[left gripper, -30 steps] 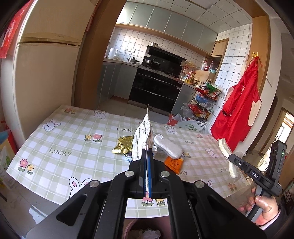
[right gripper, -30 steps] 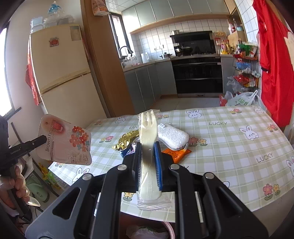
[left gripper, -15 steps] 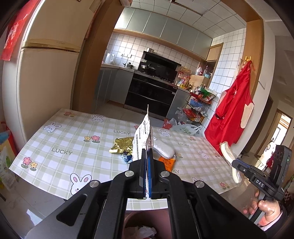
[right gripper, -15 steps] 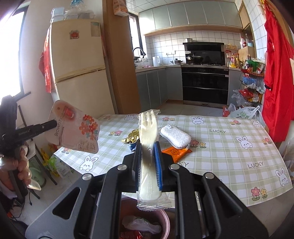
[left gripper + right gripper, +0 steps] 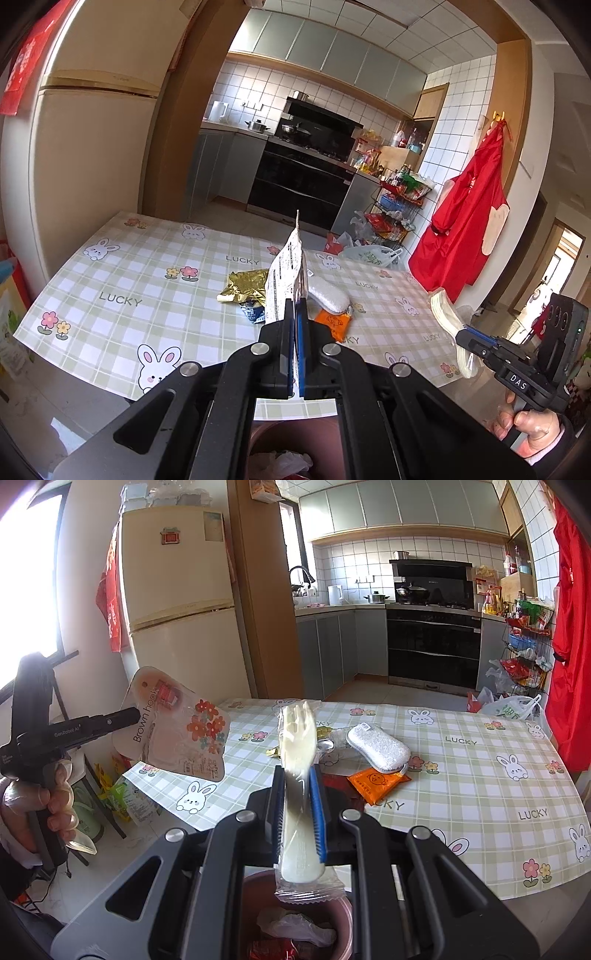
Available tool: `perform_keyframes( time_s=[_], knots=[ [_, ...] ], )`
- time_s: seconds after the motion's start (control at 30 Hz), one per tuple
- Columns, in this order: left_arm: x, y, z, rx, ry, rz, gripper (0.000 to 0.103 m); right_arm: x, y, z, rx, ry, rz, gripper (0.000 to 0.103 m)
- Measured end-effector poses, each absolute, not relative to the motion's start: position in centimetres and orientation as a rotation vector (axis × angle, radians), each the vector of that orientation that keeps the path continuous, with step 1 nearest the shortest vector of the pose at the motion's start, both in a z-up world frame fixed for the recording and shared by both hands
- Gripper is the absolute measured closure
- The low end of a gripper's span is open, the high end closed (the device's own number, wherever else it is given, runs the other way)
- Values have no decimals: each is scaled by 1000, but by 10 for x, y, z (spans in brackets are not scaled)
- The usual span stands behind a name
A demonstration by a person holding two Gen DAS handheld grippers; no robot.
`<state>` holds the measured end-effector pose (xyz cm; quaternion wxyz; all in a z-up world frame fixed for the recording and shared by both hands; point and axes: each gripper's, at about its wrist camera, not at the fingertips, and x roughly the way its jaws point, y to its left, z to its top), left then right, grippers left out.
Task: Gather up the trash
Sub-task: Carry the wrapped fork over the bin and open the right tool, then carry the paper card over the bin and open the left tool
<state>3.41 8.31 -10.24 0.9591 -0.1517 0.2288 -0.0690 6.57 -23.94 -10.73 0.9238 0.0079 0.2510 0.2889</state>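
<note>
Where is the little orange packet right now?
The flat orange packet lies on the checked tablecloth, just in front of the white oval sponge, right of the right gripper.

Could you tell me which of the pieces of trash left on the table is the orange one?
It is the flat orange packet lying at the near end of the white sponge. The crumpled wrapper farther left is gold, and the sponge is white.

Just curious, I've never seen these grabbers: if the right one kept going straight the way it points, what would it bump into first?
Probably the white sponge on the table, or the wrappers beside it; depth is hard to judge.
</note>
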Motion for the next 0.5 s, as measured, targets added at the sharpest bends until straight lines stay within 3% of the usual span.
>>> perform_keyframes(
  time_s=[0.33, 0.47, 0.5],
  knots=[
    [35, 79, -101, -302, 463, -153, 101, 66, -241, -104, 24, 500, 583, 67],
    [34, 75, -100, -294, 463, -171, 101, 65, -247, -100, 35, 483, 540, 43],
    [34, 73, -100, -284, 462, -174, 101, 66, -250, -99, 39, 479, 534, 41]
  ],
)
